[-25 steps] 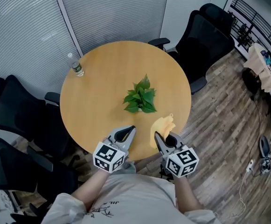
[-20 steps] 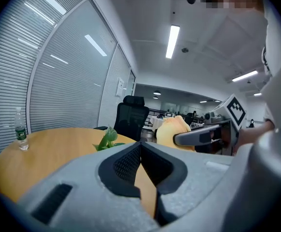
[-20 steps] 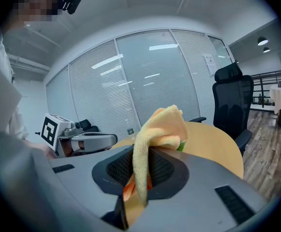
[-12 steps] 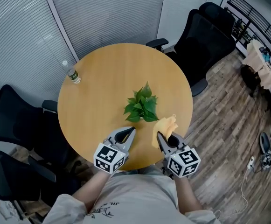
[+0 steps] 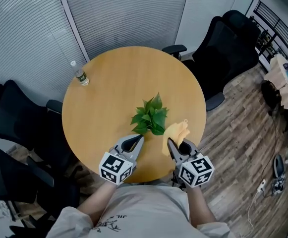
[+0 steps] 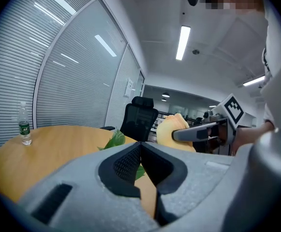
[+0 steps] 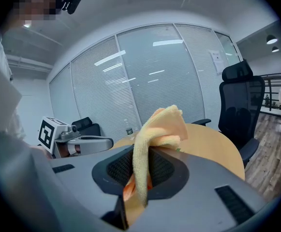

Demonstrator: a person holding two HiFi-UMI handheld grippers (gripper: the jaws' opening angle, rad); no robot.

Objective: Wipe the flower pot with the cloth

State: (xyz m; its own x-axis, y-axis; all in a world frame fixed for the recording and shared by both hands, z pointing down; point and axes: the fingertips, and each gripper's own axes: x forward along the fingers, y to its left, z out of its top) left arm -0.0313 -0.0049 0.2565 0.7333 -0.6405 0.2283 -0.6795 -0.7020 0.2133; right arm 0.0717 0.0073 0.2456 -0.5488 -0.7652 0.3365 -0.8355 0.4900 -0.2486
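Note:
A small green plant stands near the middle of the round wooden table; its leaves hide the pot from above. My right gripper is shut on a yellow cloth, which bunches up over the jaws just right of the plant. My left gripper is shut and holds nothing; it sits at the table's near edge, just short of the plant, whose leaves peek over the jaws in the left gripper view. The cloth also shows there, to the right.
A clear water bottle stands at the table's far left edge. Black office chairs ring the table at back right and left. Blinds cover the glass wall behind. Wood flooring runs to the right.
Both grippers have edged forward toward the plant, the cloth still in the right one. The plant now sits closer to the jaw tips.

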